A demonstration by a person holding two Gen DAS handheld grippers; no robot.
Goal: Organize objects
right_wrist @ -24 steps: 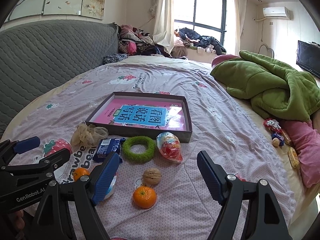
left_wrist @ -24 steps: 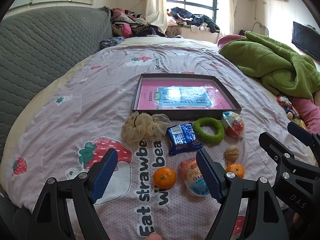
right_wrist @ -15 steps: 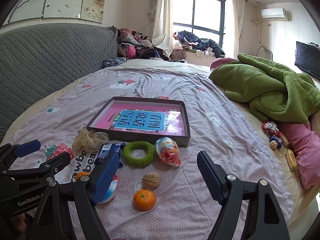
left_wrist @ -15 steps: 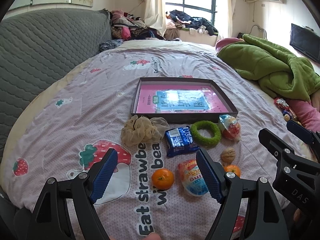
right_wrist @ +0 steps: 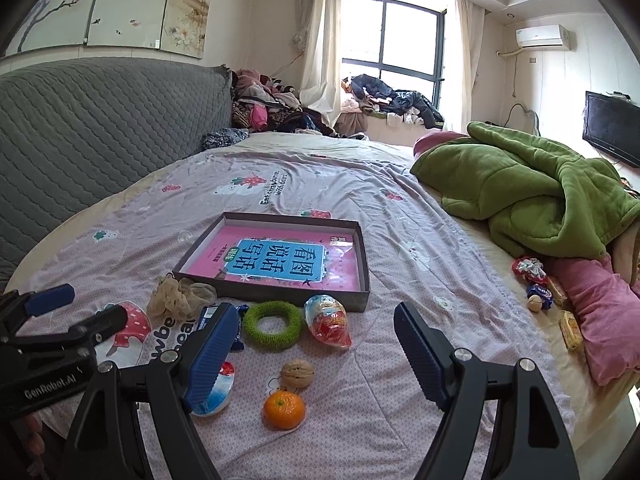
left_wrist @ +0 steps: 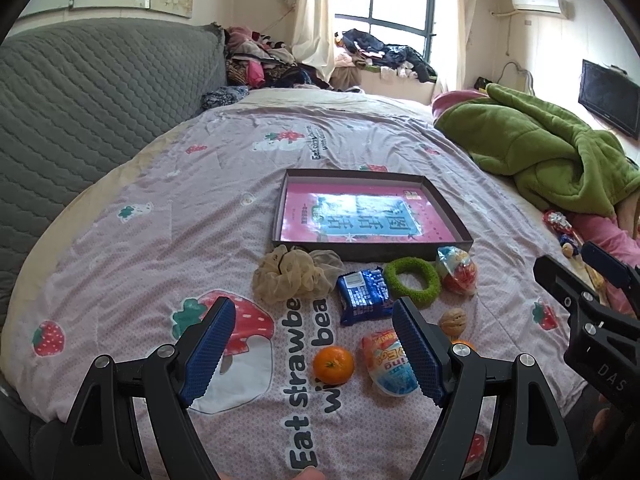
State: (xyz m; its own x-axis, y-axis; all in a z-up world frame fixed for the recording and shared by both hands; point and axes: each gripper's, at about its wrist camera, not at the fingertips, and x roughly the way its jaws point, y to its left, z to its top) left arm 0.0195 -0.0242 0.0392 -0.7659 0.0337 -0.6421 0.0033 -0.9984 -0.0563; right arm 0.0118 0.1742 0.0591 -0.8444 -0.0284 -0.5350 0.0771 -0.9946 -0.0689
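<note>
On the strawberry-print bedspread lies a shallow dark box [left_wrist: 456, 216] [right_wrist: 362, 248] with a pink and blue book inside. In front of it lie a beige scrunchie [left_wrist: 292, 274] [right_wrist: 180, 296], a blue snack packet [left_wrist: 362, 296], a green ring [left_wrist: 412, 276] [right_wrist: 273, 325], a red candy bag [left_wrist: 458, 270] [right_wrist: 328, 322], a walnut [left_wrist: 453, 320] [right_wrist: 297, 374], two tangerines [left_wrist: 333, 364] [right_wrist: 284, 409] and a pudding cup [left_wrist: 386, 364]. My left gripper [left_wrist: 316, 354] hovers open over the near tangerine. My right gripper [right_wrist: 316, 354] hovers open above the walnut. Neither holds anything.
A green blanket [right_wrist: 528, 196] and pink pillow [right_wrist: 600, 312] lie at the right, with small snacks [right_wrist: 536, 284] beside them. A grey quilted headboard [left_wrist: 80, 120] runs along the left. Clothes are piled by the window. A finger shows at the bottom edge.
Both grippers have drawn back and tilted up a little, so the box and objects sit lower in view. Nothing on the bed has moved.
</note>
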